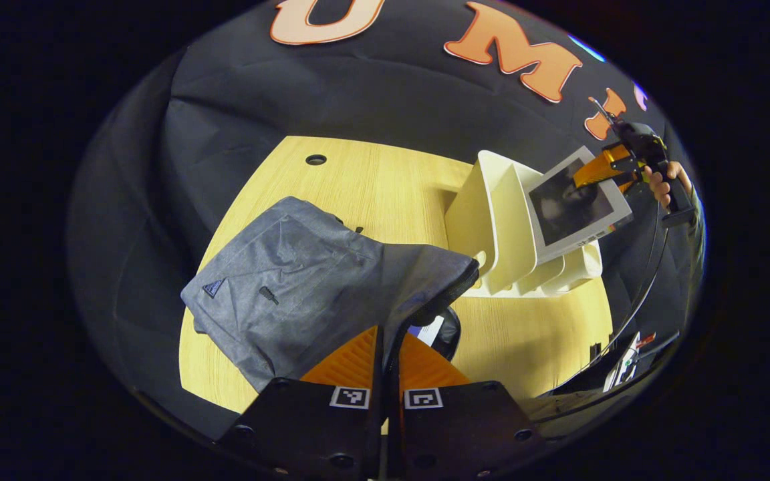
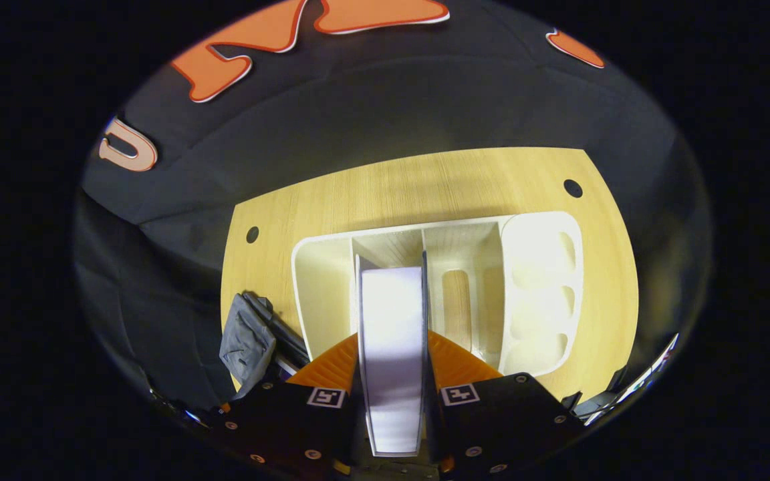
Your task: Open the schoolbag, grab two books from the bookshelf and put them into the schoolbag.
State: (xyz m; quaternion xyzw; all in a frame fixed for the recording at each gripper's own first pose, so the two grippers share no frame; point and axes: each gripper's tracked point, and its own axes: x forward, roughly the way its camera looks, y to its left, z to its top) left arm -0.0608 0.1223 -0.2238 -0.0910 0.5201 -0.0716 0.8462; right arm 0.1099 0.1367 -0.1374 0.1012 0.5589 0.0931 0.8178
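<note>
The grey schoolbag (image 1: 291, 287) lies on the wooden table (image 1: 371, 187). My left gripper (image 1: 388, 337) is shut on the raised edge of its opening and holds that edge up. In the gap below, a white and blue corner (image 1: 429, 330) shows inside the bag. To the right stands the white bookshelf (image 1: 492, 227). Just above it hangs a book with a dark cover (image 1: 572, 207), held by my right gripper (image 1: 600, 170) in a person's hand. In the right gripper view, that gripper (image 2: 392, 344) is shut on the book (image 2: 392, 314), whose white page edge faces the camera above the bookshelf (image 2: 539, 287). The schoolbag (image 2: 248, 341) lies at the lower left.
The table has round cable holes (image 1: 315, 159) (image 2: 573, 188) near its far edge. Cables and small items (image 1: 625, 361) hang beyond the table's right side. Bare wood (image 1: 532, 341) lies in front of the bookshelf.
</note>
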